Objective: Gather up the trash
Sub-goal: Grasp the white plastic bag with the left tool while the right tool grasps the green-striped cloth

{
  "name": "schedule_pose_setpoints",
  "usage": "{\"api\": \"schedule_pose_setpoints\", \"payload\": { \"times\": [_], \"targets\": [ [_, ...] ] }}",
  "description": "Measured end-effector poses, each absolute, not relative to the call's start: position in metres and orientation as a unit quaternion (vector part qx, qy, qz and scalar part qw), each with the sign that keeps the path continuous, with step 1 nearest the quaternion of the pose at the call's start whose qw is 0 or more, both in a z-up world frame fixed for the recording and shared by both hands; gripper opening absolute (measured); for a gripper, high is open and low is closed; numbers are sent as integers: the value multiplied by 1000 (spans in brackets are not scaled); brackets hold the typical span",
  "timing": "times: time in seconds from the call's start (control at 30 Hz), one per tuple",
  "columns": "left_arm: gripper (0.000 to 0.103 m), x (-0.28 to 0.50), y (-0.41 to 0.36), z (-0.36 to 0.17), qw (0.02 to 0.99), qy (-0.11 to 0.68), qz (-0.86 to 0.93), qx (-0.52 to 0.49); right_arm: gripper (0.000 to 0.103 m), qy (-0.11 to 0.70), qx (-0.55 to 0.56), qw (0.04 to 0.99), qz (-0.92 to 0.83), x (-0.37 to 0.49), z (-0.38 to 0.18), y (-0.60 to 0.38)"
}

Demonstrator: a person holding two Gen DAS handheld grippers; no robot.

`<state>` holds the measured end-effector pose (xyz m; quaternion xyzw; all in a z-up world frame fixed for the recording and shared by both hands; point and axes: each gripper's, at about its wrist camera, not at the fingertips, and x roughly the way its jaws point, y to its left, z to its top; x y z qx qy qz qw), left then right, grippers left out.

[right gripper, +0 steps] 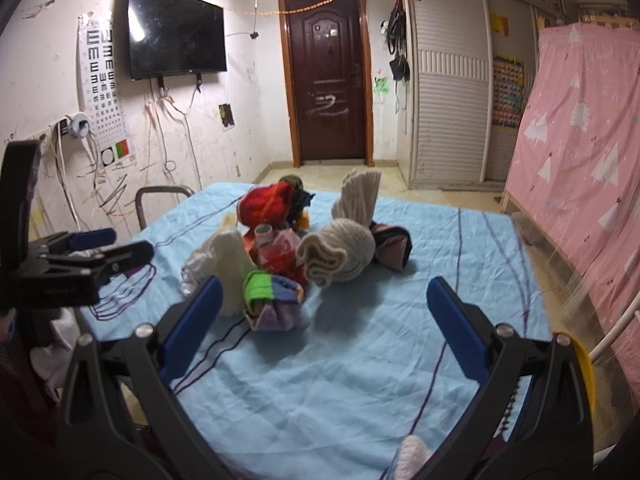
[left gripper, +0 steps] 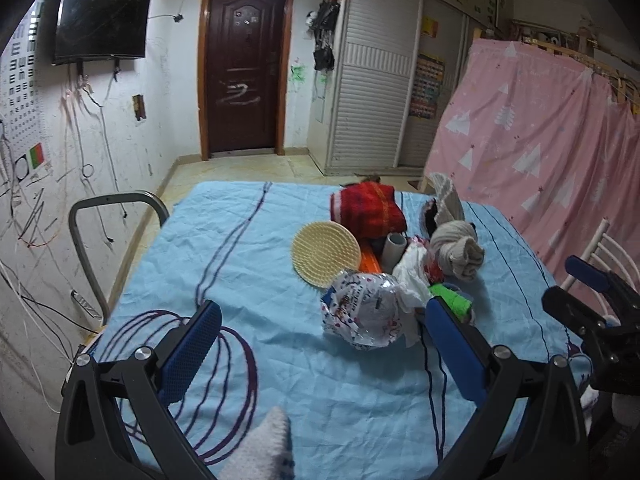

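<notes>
The jaws of the left gripper [left gripper: 322,350] and right gripper [right gripper: 324,326] are held wide apart, empty. A crumpled plastic bag [left gripper: 366,312] is seen mid-frame on the blue-covered tabletop [left gripper: 248,248], touching white paper [left gripper: 412,276] beside rolled socks [right gripper: 340,250].

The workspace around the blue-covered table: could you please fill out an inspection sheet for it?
Surface: wrinkled blue sheet with purple line patterns covers the table.
Job's things: crumpled printed plastic bag and white crumpled wrapper at the pile's near side.
Clutter: round cream plate, red cloth, beige knit roll, colourful folded cloth, grey tube.
Grippers: left gripper and right gripper both open, holding nothing, short of the pile.
Cables: loose wires hang down the left wall.
Surroundings: wall TV, brown door, pink curtain, metal chair frame.
</notes>
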<state>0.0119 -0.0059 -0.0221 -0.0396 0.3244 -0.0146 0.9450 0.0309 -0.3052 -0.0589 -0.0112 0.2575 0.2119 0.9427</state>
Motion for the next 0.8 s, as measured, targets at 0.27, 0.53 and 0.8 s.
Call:
{"api": "schedule_pose_setpoints", "payload": {
  "times": [0.27,0.53,0.8],
  "targets": [
    [93,27,-16,-40,941,332,-43,-38,98,295,8,920,256,52,-77,-299],
    [93,24,-18,-31,954,291,-72,-25,77,347,-7,889,300,71,-99,-268],
    [93,24,-23,-26,955,273,-116,-12,60,405,-19,863,302,90,-110,-253]
  ]
}}
